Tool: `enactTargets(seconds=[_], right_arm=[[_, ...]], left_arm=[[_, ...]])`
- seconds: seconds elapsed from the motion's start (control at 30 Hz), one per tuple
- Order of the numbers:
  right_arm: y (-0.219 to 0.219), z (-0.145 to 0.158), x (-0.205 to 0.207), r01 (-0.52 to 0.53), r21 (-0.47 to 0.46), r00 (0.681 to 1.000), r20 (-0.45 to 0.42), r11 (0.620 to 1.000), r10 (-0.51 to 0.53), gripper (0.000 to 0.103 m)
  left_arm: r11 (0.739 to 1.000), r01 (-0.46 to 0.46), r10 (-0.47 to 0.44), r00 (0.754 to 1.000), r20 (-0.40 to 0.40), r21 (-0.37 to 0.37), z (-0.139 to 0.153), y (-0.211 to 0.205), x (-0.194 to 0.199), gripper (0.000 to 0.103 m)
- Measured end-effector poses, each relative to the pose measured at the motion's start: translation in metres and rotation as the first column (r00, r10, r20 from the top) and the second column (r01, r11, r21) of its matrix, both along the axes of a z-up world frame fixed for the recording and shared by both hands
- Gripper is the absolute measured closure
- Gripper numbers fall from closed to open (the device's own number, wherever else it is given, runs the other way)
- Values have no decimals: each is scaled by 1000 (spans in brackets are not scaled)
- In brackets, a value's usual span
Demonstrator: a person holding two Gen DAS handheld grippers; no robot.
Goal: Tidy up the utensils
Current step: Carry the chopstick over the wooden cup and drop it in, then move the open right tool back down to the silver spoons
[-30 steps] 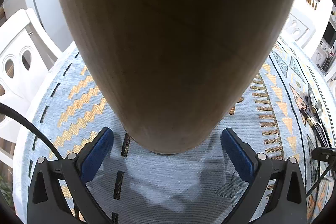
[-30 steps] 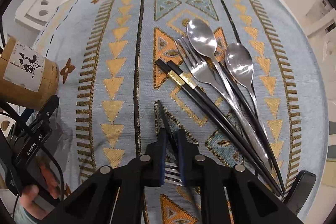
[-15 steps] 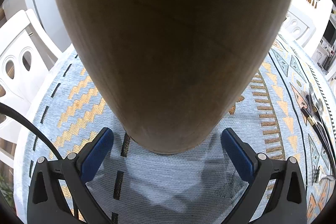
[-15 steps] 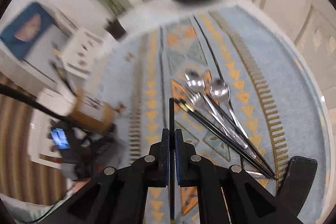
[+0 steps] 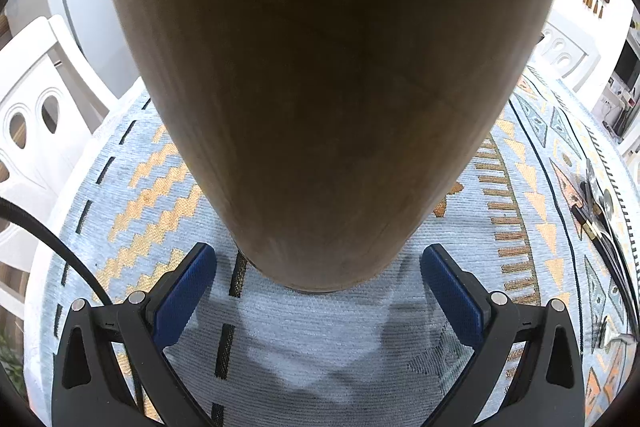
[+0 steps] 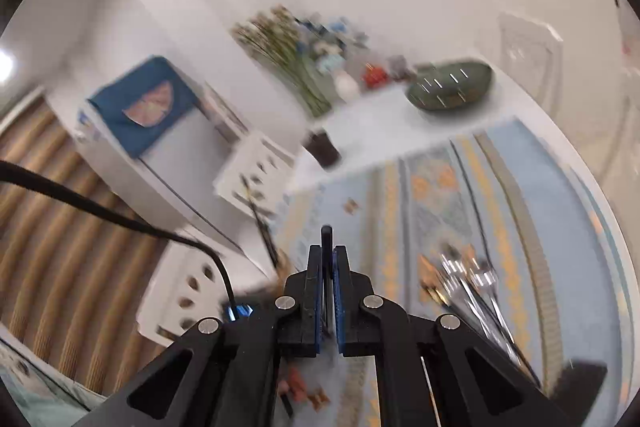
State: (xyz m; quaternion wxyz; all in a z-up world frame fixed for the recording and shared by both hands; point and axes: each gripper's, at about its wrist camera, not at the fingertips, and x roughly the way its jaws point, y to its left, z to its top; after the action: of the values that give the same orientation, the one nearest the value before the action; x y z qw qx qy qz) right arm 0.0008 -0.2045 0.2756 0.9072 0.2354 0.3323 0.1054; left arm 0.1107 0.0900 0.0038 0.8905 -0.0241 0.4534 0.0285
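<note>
A dark utensil handle (image 6: 327, 239) stands clamped between the closed pads of the right gripper (image 6: 328, 259), above the patterned tablecloth (image 6: 540, 227). Remaining cutlery (image 6: 472, 279) lies on the cloth. The left gripper (image 5: 319, 267), jaws spread, flanks a wooden holder (image 5: 328, 99) without touching it.

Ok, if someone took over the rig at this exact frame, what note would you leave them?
Right gripper: shut on a thin dark utensil, lifted clear of the tablecloth; the view is blurred, so I cannot tell which kind of utensil it is.
Left gripper: open, its blue pads standing apart from the wooden holder, which stands on the cloth right in front of it.
Remaining cutlery: spoons, a fork and chopsticks lie together on the cloth, to the right in the right wrist view.
Done: one piece picked up.
Left: drop it into the holder, then fetch the others.
</note>
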Motion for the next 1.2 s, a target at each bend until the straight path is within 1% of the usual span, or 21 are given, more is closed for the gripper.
enactTargets(seconds=[0.07, 0.17, 0.27, 0.37, 0.43, 0.5, 0.57, 0.73, 0.83, 0.93, 1.0, 1.03, 1.07, 1.1, 1.13, 1.2], right_arm=[[12, 20, 16, -32, -20, 998, 57, 999, 33, 99], [28, 42, 39, -79, -25, 992, 102, 997, 81, 99], [48, 65, 60, -143, -33, 977, 155, 989, 146, 99], [67, 80, 76, -192, -51, 959, 200, 980, 199, 99], [81, 81, 90, -220, -64, 951, 206, 973, 229, 99], [92, 74, 102, -234, -90, 949, 193, 968, 248, 99], [106, 58, 115, -249, -122, 953, 146, 961, 265, 99], [127, 2, 137, -309, -109, 950, 15, 945, 313, 99], [135, -17, 142, -320, -119, 947, -28, 940, 319, 99], [139, -18, 143, -323, -120, 946, -26, 939, 322, 99], [143, -16, 144, -325, -141, 946, -29, 935, 324, 99], [147, -16, 147, -338, -154, 941, -49, 929, 334, 97], [152, -18, 152, -371, -161, 928, -100, 915, 359, 95], [153, -18, 155, -392, -156, 918, -125, 907, 375, 89], [152, -16, 157, -414, -144, 908, -140, 899, 395, 88], [142, -6, 152, -408, -139, 912, -103, 902, 397, 87]], left_arm=[[1000, 1, -1, 1000, -1, 3, -2, 2, 0, 0], [1000, 2, -2, 1000, 0, 1, -1, 2, -1, 0], [1000, -1, 1, 1000, 7, -12, -1, 4, -3, 0], [1000, -7, 8, 1000, 27, -29, 1, 8, -9, 0], [999, -18, 19, 999, 42, -29, 4, 10, -12, 0], [999, -31, 33, 998, 63, -27, 6, 12, -16, 1], [999, -32, 35, 997, 74, -33, 8, 14, -19, 1], [999, -25, 27, 997, 72, -33, 8, 12, -21, 1], [999, -26, 28, 996, 83, -33, 11, 12, -22, 1], [999, -26, 28, 996, 83, -27, 16, 13, -27, 1], [999, -35, 37, 996, 87, -24, 17, 14, -27, 1], [999, -41, 42, 995, 93, -16, 19, 15, -27, 1], [999, -48, 49, 993, 106, -3, 21, 16, -28, 1], [999, -51, 50, 992, 116, 3, 23, 16, -28, 1], [999, -51, 50, 991, 125, 7, 25, 16, -28, 1], [999, -45, 42, 989, 142, 13, 27, 17, -27, 0]])
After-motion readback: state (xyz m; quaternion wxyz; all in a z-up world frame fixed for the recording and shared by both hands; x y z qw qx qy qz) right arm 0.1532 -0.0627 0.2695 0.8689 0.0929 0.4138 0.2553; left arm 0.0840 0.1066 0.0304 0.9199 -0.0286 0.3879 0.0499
